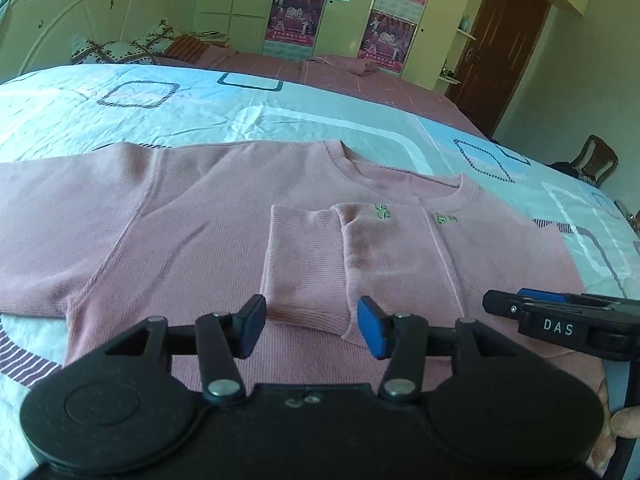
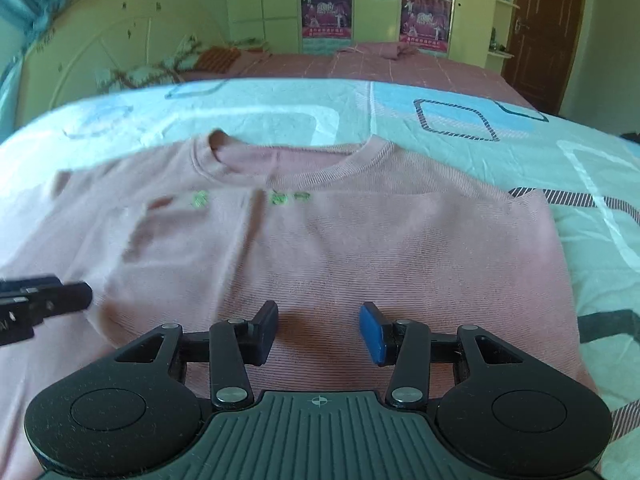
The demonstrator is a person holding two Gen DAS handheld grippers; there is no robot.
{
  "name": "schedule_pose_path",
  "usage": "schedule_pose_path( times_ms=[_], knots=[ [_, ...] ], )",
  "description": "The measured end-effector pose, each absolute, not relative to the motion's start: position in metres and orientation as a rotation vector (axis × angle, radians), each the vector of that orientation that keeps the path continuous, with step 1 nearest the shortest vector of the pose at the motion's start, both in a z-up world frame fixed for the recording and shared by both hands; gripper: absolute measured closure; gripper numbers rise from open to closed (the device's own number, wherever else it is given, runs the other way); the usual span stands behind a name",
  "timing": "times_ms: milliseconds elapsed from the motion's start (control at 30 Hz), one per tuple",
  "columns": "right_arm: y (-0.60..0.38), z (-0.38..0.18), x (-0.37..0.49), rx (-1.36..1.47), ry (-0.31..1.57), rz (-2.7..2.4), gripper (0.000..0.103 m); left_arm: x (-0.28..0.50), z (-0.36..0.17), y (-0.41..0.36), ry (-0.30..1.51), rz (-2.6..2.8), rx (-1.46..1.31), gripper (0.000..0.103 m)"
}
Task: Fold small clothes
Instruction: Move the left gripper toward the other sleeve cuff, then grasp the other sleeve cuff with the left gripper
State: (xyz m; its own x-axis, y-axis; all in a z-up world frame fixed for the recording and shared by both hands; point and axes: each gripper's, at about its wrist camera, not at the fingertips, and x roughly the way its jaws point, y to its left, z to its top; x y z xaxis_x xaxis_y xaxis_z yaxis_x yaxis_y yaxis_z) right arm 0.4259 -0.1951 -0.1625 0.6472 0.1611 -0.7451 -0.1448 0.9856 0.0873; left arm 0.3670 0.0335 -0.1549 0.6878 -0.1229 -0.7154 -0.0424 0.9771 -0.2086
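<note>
A small pink sweater (image 1: 200,216) lies flat, front up, on the bedsheet (image 1: 280,120) ahead of me, its round neckline (image 1: 404,184) at the far end and its hem nearest to me, so the body runs lengthwise away from me. The left sleeve (image 1: 60,216) stretches out sideways to the left in my left camera, while the folded sleeve (image 1: 316,264) on the other side has been laid across the chest, its wide ribbed cuff lying just ahead of my left gripper (image 1: 311,326). The cloth is a fine ribbed knit, soft and matte, with a thicker ribbed band round the collar and small green stitching (image 1: 384,211) below it; a few shallow creases run across the front. The sheet beneath is thin, wrinkled cotton in pale blue and white, printed with rounded squares and dark striped diamonds. My left gripper hangs low over the folded cuff with its jaws parted and nothing pinched between the blue pads (image 1: 370,328); I grasp no cloth with it. My right gripper (image 2: 320,332) hangs over the lower right part of the sweater's front, jaws likewise standing apart with only bare knit showing in the gap. Each gripper's black fingers show at the edge of the other's view, close beside one another over the garment.
</note>
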Motion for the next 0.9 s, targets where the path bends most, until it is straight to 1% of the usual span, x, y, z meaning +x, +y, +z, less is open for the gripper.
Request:
schedule_pose_path(
  times_ms=[33,233,333,633,767,900],
  knots=[
    [-0.193,-0.160,0.421,0.041,0.841,0.178,0.058,0.364,-0.153,0.039,0.813,-0.041,-0.234,0.048],
    [-0.171,-0.170,0.414,-0.017,0.849,0.187,0.058,0.338,-0.141,0.081,0.814,0.034,-0.304,0.042],
    [-0.173,-0.162,0.413,0.037,0.842,0.205,0.058,0.322,-0.138,0.117,0.807,0.105,-0.353,0.038],
    [-0.138,-0.147,0.409,0.065,0.813,0.278,0.058,0.280,-0.147,0.253,0.768,0.411,-0.590,0.039],
    [-0.126,-0.148,0.412,0.071,0.821,0.286,0.058,0.281,-0.154,0.305,0.702,0.480,-0.698,0.040],
    [-0.117,-0.149,0.416,0.054,0.824,0.276,0.058,0.299,-0.161,0.340,0.646,0.498,-0.753,0.041]
  ],
)
